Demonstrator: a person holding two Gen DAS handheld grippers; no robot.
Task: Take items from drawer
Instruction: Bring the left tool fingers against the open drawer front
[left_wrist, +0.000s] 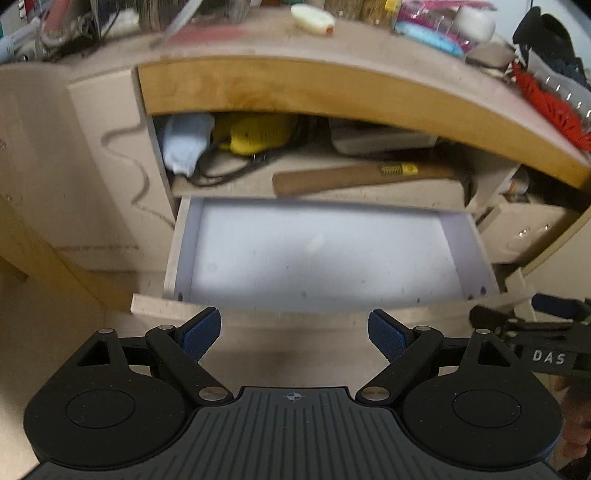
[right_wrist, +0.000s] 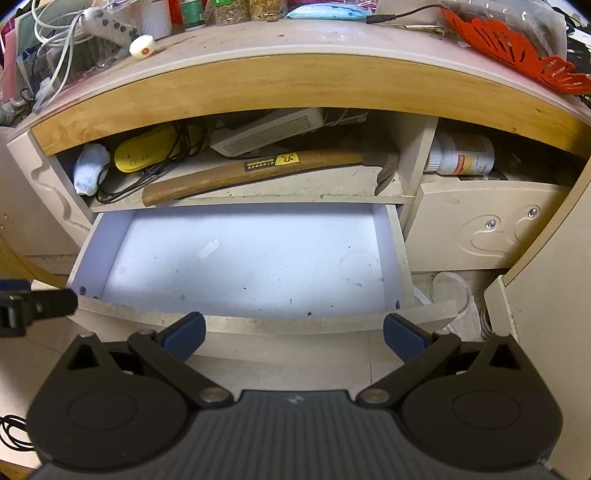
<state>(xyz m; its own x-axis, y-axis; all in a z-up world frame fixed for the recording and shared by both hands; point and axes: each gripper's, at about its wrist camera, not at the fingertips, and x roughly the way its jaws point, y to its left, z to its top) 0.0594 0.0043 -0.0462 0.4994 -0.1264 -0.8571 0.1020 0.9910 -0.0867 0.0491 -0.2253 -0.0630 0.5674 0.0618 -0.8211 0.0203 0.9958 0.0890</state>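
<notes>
1. Below the front edge of the desk (right_wrist: 295, 85), the drawer (right_wrist: 391, 236) stands pulled out, and its pale floor looks bare except for a small scrap of tape (right_wrist: 208, 249) near the middle and some dark specks; no item to take shows in it.
2. Both tools hang before the drawer's front edge with fingers spread wide and nothing between them: the left gripper (left_wrist: 294, 334) and the right gripper (right_wrist: 294, 334).
3. Risk: a reach aimed higher could snag the hammer (right_wrist: 236, 175) on the shelf (right_wrist: 258, 197) above the drawer, whose handle end lies at that shelf's front edge, or catch the black cables (right_wrist: 147, 173) by the yellow device (right_wrist: 144, 153).
4. Risk: the left view is blurred, so a grasp there may land off target.
5. Clutter crowds the desk's top: cords, jars, an orange fan (right_wrist: 513, 51). A white bottle (right_wrist: 461, 155) lies in the right compartment.
</notes>
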